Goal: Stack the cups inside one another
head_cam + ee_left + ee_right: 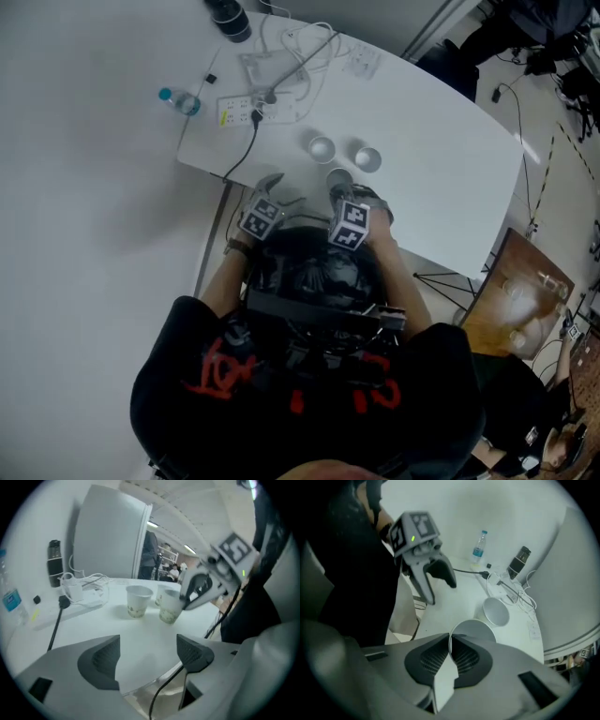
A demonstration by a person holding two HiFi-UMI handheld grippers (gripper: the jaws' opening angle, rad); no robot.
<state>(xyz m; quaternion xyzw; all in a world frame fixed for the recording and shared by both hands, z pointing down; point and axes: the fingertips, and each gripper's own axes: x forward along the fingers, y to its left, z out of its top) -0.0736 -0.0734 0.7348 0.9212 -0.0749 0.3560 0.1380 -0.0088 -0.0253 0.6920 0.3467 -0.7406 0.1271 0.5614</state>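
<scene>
head view: we see the white table (441, 159) w/ both claws at its near edge. the right claw (339, 186) is clamped on the held cup (339, 176), right at its tips. we can't tell if the cup's base touches the table. the second cup (321, 147) sits just beyond those tips, a bit left. the third cup (367, 158) sits just beyond, a bit right. both are mouth up, near each other but apart. the left claw (274, 187) is beside the right claw, clear of all cups. well beyond the left claw are a power strip (246, 111), water bottle (178, 100) and dark flask (230, 19).

left gripper view: the left claw (146, 656) has its jaws spread wide, w/ only bare table btwn them. ahead of it stands the second cup (138, 601). just right of that is the held cup (169, 610), w/ the right claw (185, 601) pinching its rim from the right. the third cup (161, 594) peeks out behind the held cup. the water bottle (11, 602) and flask (55, 562) are far off to the claw's left.

right gripper view: the right claw (451, 649) has its jaws nearly together, w/ the held cup's (480, 629) thin wall btwn the pads. the second cup (496, 612) is just beyond it. the left claw (441, 591) is ahead and to the left, jaws apart and empty.
</scene>
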